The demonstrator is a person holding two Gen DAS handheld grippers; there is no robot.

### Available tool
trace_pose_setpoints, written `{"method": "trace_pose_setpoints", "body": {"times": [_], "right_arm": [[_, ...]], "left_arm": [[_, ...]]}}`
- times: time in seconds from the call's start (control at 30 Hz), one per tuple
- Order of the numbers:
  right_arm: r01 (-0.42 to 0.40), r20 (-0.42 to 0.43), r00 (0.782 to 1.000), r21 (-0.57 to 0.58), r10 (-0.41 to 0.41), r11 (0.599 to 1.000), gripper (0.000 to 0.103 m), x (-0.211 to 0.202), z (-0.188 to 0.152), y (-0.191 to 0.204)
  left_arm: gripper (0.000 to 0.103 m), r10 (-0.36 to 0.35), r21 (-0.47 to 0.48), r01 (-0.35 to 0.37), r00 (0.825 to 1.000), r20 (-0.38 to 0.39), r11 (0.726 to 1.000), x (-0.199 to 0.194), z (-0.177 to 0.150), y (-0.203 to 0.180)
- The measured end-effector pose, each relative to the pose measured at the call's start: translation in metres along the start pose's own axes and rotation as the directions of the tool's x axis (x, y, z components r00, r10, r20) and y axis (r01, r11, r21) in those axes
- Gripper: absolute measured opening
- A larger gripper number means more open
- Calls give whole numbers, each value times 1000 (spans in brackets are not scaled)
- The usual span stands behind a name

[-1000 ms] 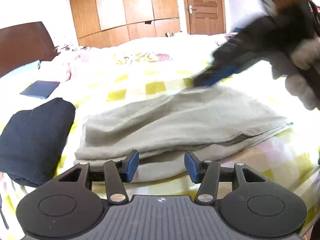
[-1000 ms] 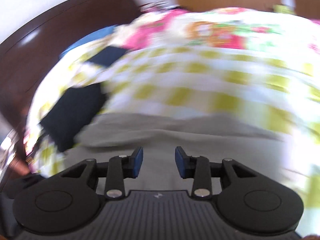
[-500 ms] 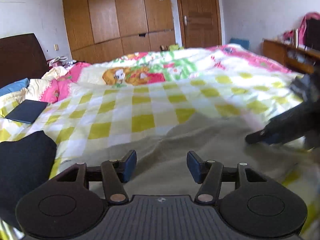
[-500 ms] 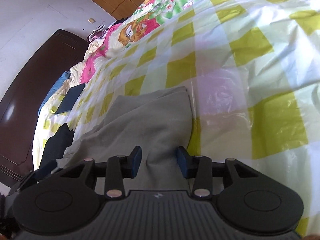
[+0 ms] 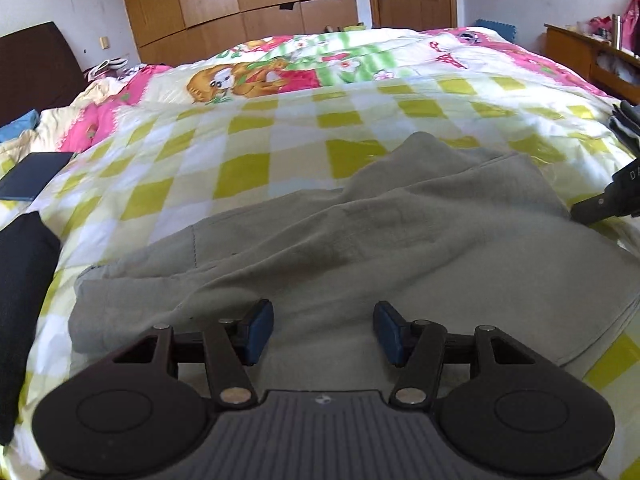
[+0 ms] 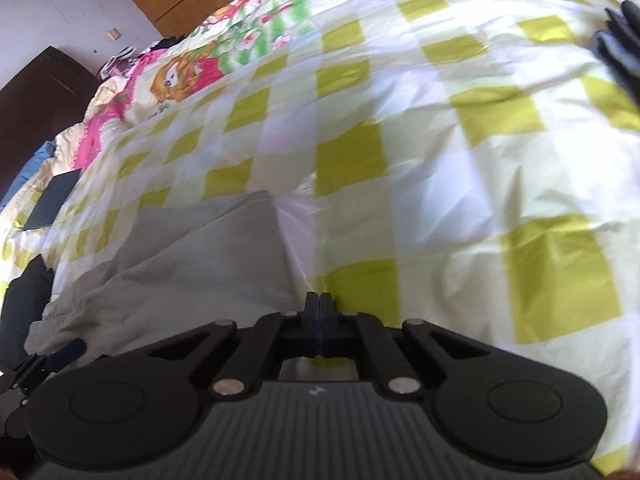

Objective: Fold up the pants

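Observation:
The grey pants (image 5: 360, 240) lie folded lengthwise across the yellow-checked bedspread (image 5: 256, 140). My left gripper (image 5: 323, 330) is open and hovers low over the near edge of the pants, nothing between its fingers. My right gripper (image 6: 321, 320) is shut with its tips at the right end of the pants (image 6: 192, 256); whether cloth is pinched between them is hidden. In the left wrist view the right gripper (image 5: 600, 204) shows at the right end of the pants.
A folded dark garment (image 5: 20, 300) lies left of the pants. A dark flat item (image 5: 32, 176) lies further left on the bed. A wardrobe (image 5: 240, 4) and door stand behind the bed, a wooden table (image 5: 592, 52) at the right.
My right gripper has shut and moved to the right end of the pants. My left gripper has come closer over the pants and stays open.

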State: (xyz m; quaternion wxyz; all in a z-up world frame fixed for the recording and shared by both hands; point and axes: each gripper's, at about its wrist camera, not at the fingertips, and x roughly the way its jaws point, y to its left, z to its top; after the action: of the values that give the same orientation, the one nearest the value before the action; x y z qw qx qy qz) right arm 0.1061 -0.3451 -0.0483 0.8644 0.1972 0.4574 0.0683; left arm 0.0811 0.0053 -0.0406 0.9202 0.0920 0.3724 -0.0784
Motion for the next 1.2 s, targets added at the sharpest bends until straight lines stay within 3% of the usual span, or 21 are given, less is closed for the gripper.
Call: {"method": "trace_pose_setpoints", "body": {"times": [0.1, 0.17, 0.23, 0.33, 0.47, 0.53, 0.67, 0.83, 0.97, 1.2], "right_arm": [[-7, 72, 997, -46, 10, 999, 1, -20, 2, 13], [-77, 78, 993, -97, 84, 992, 3, -21, 5, 35], [-157, 31, 986, -156, 164, 975, 3, -6, 8, 68], [-216, -49, 976, -238, 210, 947, 4, 31, 3, 117], [-217, -106, 975, -256, 195, 942, 4, 77, -2, 146], [-189, -107, 980, -243, 167, 952, 1, 92, -1, 146], [-196, -85, 979, -164, 184, 967, 0, 95, 5, 137], [-179, -46, 984, -192, 173, 965, 8, 78, 8, 142], [-135, -67, 990, -190, 124, 973, 7, 78, 7, 130], [-101, 0, 995, -164, 103, 981, 8, 45, 6, 105]], "left_arm": [[69, -10, -27, 10, 1000, -7, 1000, -1, 4, 3], [69, -10, -29, 10, 1000, -5, 1000, -3, 5, 6], [69, -5, -25, 5, 1000, -2, 1000, -4, 4, 8], [69, 0, -39, 0, 1000, -5, 999, -4, 2, 12], [69, 13, -52, -14, 1000, -12, 999, -3, 1, 19], [69, 9, -56, -10, 1000, -18, 998, -1, 1, 21], [69, 7, -64, -9, 1000, -18, 998, 0, -1, 22], [69, 14, -61, -14, 1000, -11, 998, -2, -2, 21], [69, 18, -60, -19, 1000, -14, 998, -3, -3, 20], [69, 31, -44, -32, 999, -20, 999, -6, -3, 17]]}}
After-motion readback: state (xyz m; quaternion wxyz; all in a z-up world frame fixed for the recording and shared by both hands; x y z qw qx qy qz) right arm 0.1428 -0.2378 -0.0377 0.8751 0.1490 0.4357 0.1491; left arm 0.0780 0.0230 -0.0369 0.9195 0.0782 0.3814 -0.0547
